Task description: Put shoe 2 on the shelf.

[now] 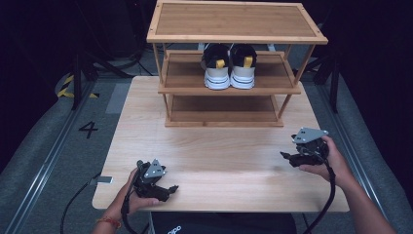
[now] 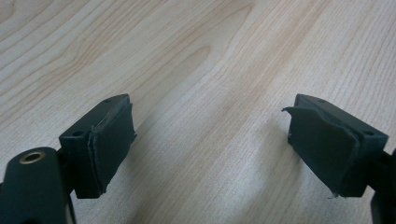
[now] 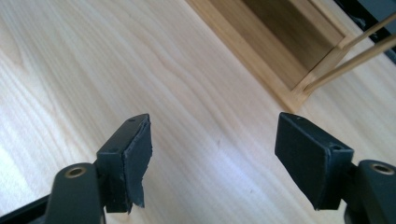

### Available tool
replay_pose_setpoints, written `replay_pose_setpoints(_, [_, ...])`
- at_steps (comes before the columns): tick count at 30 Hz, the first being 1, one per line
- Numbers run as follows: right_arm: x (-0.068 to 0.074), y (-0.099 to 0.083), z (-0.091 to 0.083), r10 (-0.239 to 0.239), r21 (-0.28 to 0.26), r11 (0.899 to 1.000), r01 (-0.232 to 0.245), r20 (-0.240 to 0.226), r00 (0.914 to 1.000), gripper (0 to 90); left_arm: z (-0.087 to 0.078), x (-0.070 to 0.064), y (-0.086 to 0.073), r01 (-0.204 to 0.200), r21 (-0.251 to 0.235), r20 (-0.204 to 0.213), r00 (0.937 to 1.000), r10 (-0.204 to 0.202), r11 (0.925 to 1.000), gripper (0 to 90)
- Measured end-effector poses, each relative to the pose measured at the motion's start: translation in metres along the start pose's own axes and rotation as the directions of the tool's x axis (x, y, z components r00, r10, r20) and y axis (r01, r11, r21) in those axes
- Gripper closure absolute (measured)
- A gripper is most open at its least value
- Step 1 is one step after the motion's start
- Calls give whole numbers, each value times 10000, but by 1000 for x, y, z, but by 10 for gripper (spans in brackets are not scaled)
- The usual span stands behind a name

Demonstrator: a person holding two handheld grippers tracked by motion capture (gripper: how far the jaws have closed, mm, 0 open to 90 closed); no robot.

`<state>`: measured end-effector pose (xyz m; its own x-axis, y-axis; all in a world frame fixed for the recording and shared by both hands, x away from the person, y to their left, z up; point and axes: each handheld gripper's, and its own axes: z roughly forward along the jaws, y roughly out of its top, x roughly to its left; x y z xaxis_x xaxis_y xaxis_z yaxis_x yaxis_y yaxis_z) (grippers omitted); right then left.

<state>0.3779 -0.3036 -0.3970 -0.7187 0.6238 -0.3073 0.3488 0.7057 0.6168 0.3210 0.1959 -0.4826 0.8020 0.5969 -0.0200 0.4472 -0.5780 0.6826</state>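
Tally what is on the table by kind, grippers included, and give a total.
Shoes: 2, a left shoe and a right shoe side by side on the middle shelf.
Wooden shoe racks: 1, three shelves.
Grippers: 2, left gripper and right gripper, both open and holding nothing.
Total: 5.

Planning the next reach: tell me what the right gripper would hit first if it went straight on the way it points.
The right gripper, jaws open and empty, points down at the bare wooden table, so it would likely meet the tabletop first. The shoe rack's bottom shelf lies farther on, toward the upper right; depth is uncertain.
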Motion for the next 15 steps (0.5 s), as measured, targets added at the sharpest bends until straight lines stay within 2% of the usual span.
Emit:
replay_pose_setpoints(5, [1,-16,-1,132,-91,9999,-132,-4,9999,282,0,0,0,14,-1,-20,10000,-14,10000,148])
replay_pose_setpoints(15, [6,-56,0,748,-281,9968,-752,-157,9971,283,0,-1,0,29,0,-52,10000,-29,10000,148])
